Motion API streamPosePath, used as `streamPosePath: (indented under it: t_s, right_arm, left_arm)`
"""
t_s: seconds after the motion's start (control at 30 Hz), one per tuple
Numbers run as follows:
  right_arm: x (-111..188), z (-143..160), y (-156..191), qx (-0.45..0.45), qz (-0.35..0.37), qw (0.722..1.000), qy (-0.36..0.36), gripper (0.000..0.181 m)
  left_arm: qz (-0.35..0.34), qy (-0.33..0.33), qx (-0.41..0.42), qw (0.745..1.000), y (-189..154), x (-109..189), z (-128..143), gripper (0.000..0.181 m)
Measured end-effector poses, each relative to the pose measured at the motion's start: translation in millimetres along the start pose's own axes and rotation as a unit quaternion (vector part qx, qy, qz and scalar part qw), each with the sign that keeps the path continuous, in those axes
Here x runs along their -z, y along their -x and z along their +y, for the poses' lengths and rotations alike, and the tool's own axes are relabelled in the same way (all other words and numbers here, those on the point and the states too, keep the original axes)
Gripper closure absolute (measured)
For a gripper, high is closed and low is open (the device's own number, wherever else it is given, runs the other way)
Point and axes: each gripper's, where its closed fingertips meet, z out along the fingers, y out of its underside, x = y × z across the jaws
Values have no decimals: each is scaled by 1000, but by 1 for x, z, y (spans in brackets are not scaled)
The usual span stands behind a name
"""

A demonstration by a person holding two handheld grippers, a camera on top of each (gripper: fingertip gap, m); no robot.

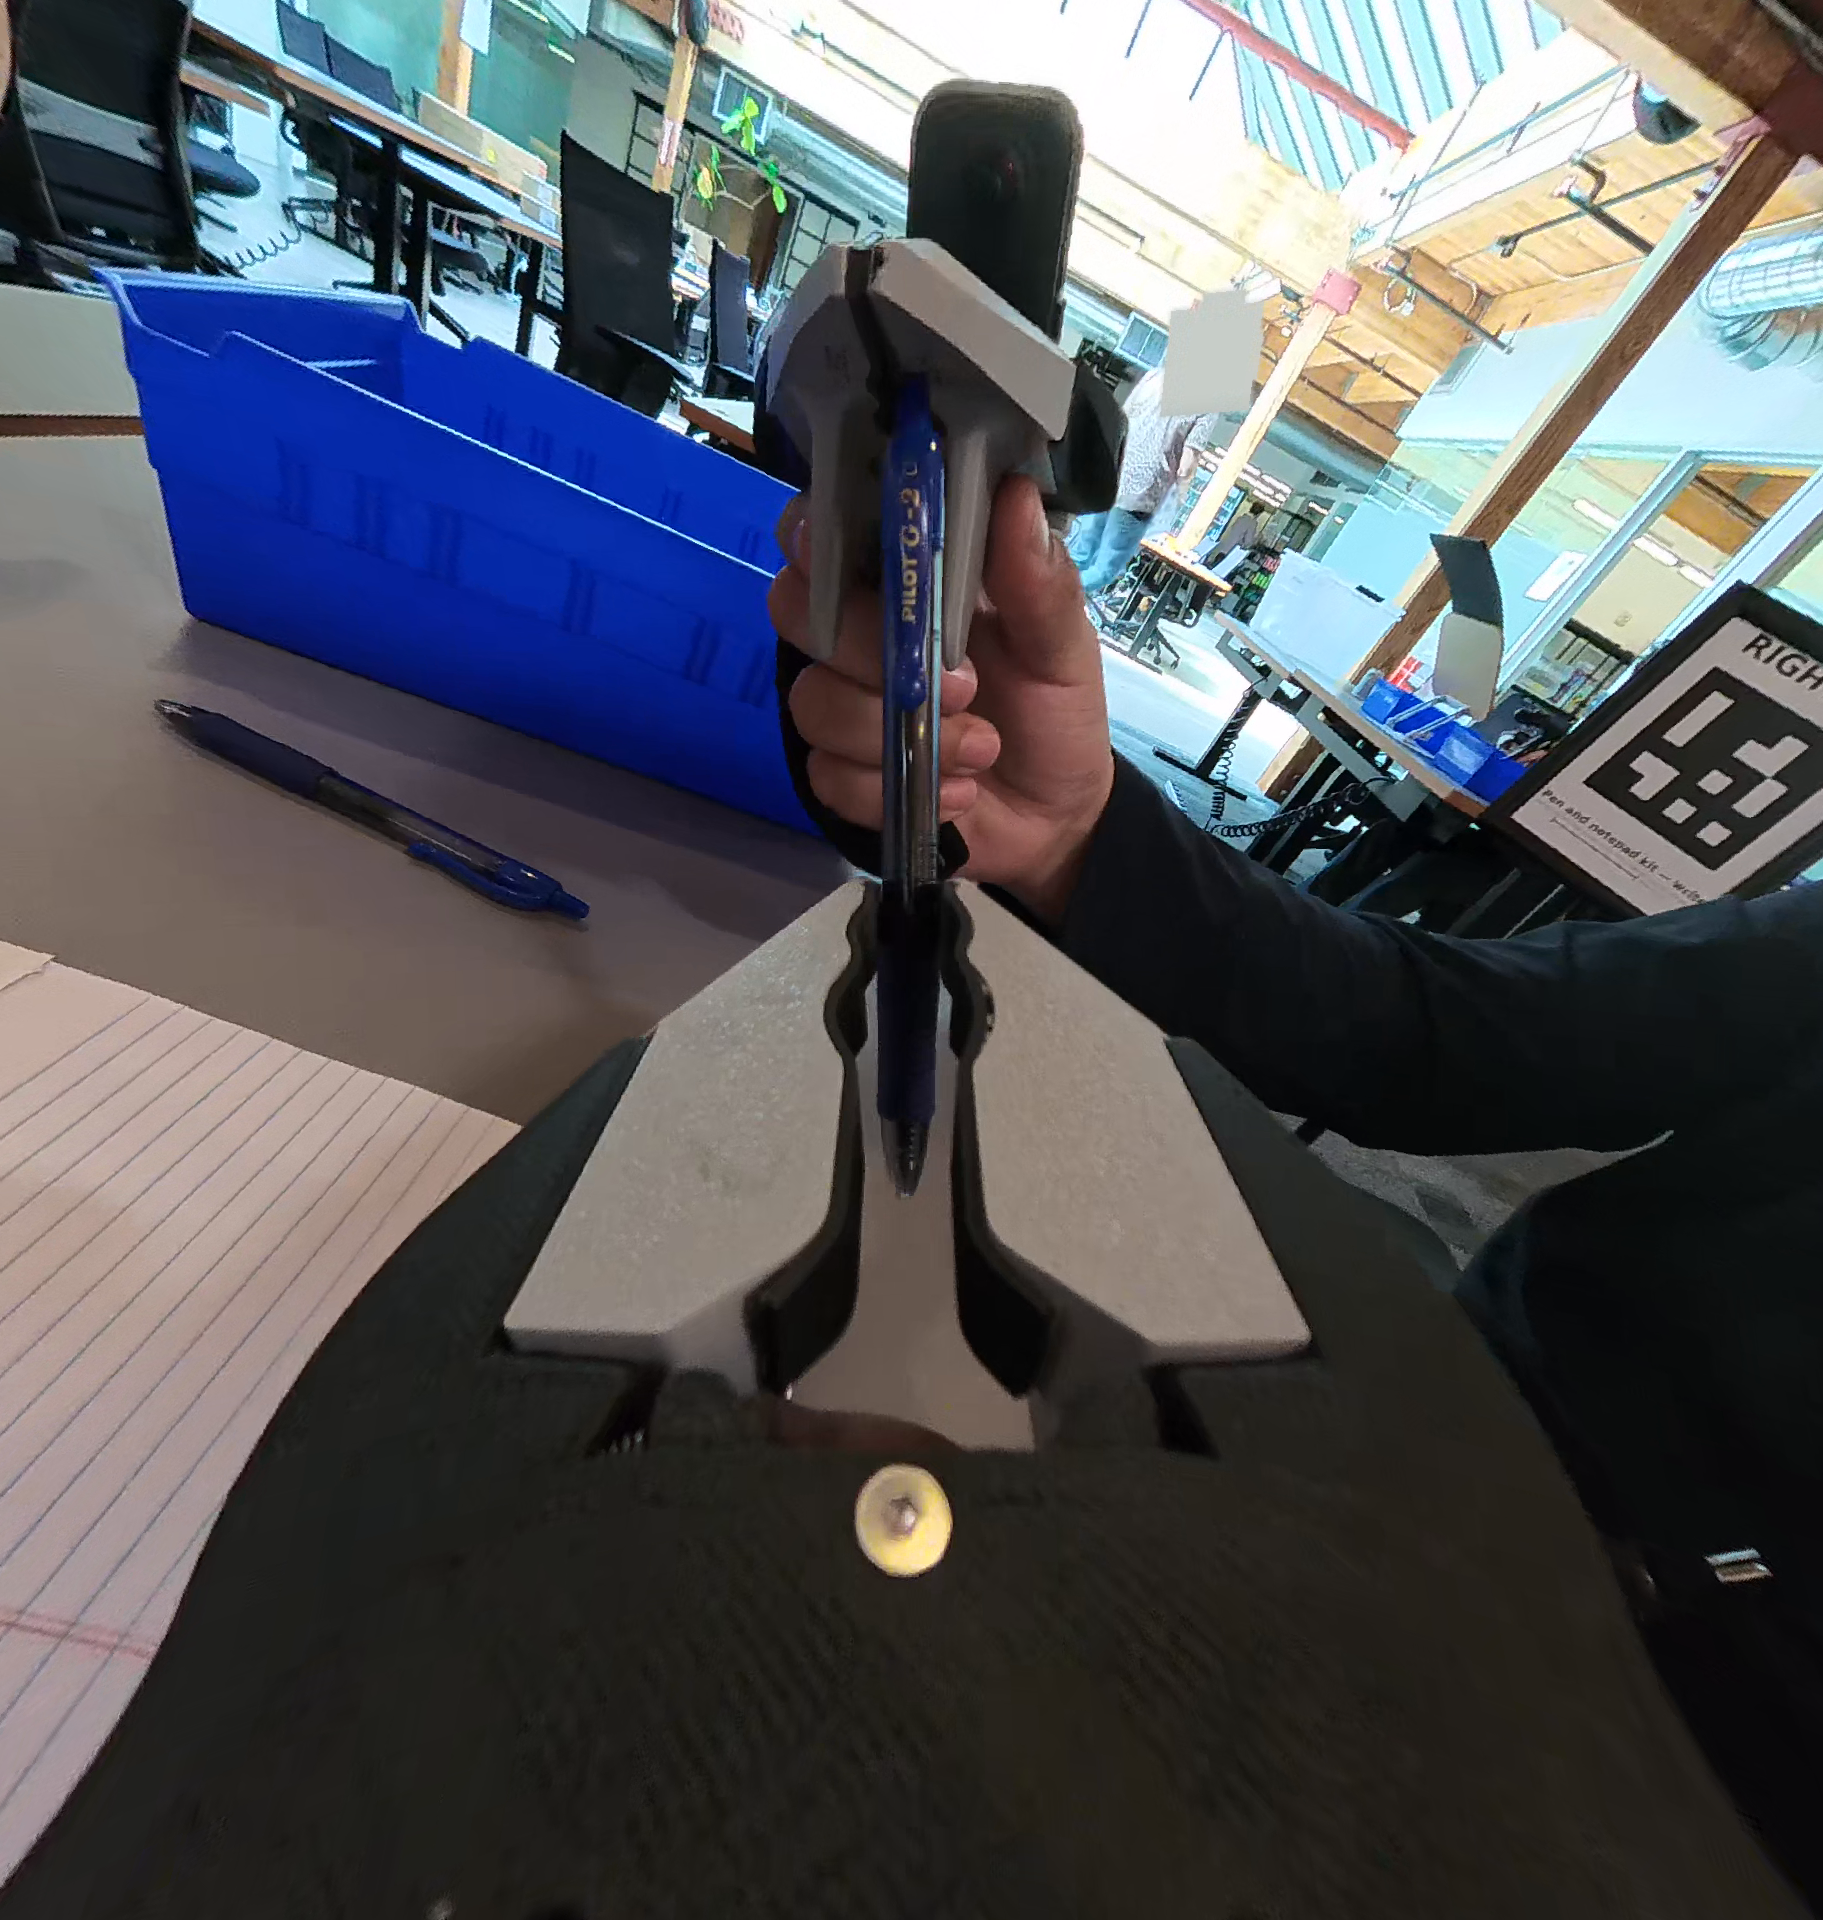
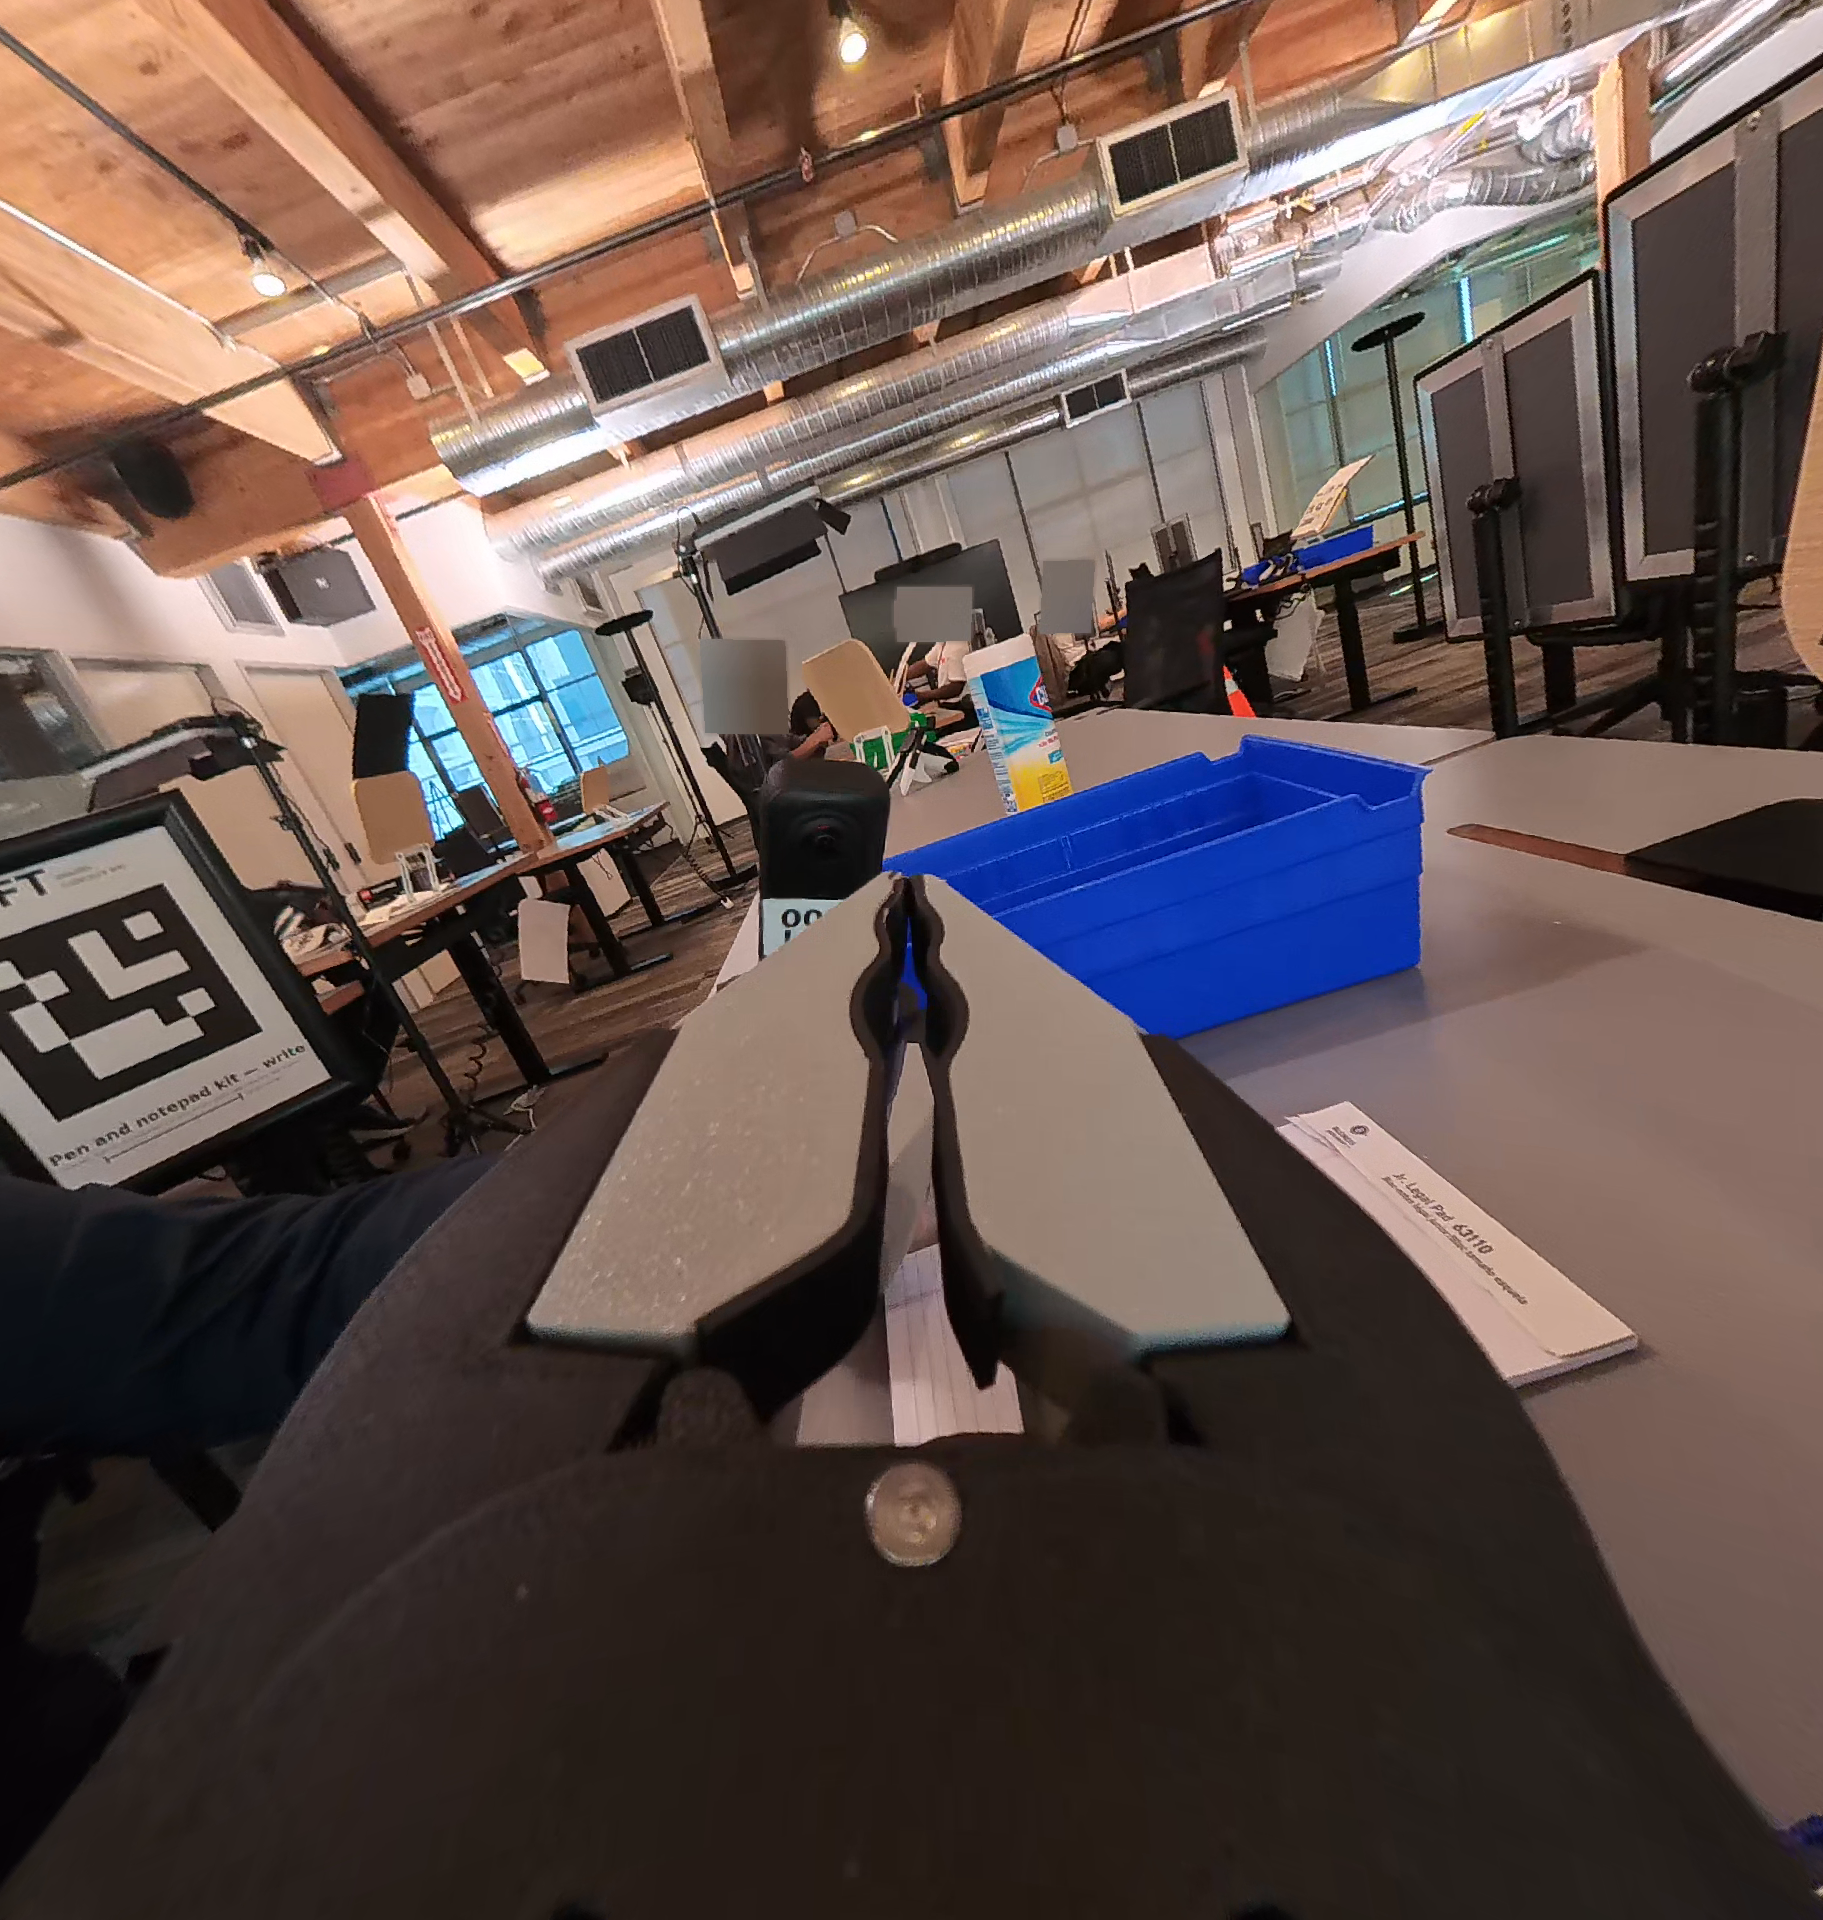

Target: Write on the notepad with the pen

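Observation:
A blue pen (image 1: 912,540) is held in the air between both grippers, with its tip pointing back at the left wrist camera. My left gripper (image 1: 907,914) is shut on the pen's rubber grip near the tip. My right gripper (image 1: 896,644), held in a hand, is shut on the pen's clip end. In the right wrist view my right gripper (image 2: 907,904) is shut, with a sliver of the blue pen (image 2: 902,1003) showing between its pads. The lined notepad (image 1: 159,1195) lies on the grey table below and to the left, and also shows in the right wrist view (image 2: 1458,1247).
A second blue pen (image 1: 367,810) lies on the grey table (image 1: 263,623) beyond the notepad. A blue plastic bin (image 1: 471,540) stands behind it, also seen in the right wrist view (image 2: 1198,883). A wipes canister (image 2: 1021,727) stands farther back. Framed marker signs (image 1: 1717,748) stand beside the table. My right fingertips sit around 9 centimeters from my left ones.

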Motion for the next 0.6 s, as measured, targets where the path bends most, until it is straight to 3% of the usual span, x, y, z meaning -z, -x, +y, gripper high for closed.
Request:
streamPosePath:
  t_s: [0.33,0.6]
  right_arm:
    - [-13,20,-2,4,10,999,42,181]
    - [-8,8,0,-35,-20,999,2,181]
  left_arm:
    - [3,29,11,1000,0,-9,12,173]
    - [13,21,3,1000,-5,-10,9,173]
